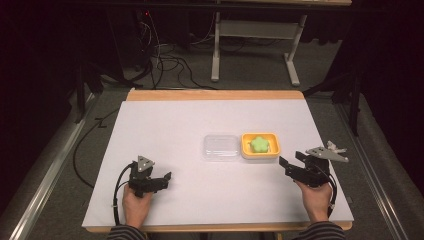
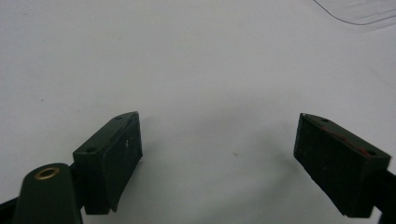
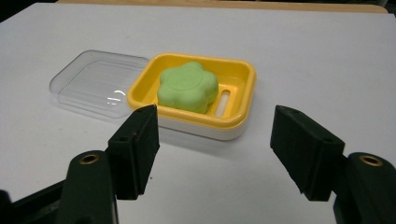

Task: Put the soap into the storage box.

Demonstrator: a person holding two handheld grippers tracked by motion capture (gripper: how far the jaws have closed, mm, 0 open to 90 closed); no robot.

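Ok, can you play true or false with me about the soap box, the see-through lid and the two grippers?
1. The green soap sits inside the yellow soap dish. True.
2. The clear lid is on top of the dish. False: it lies on the table beside the dish, open side up.
3. The right gripper is open and points at the dish. True.
4. The left gripper is squeezing the soap. False: it is open over the white table, with nothing between its jaws.
5. The soap is shaped like a flower. True.
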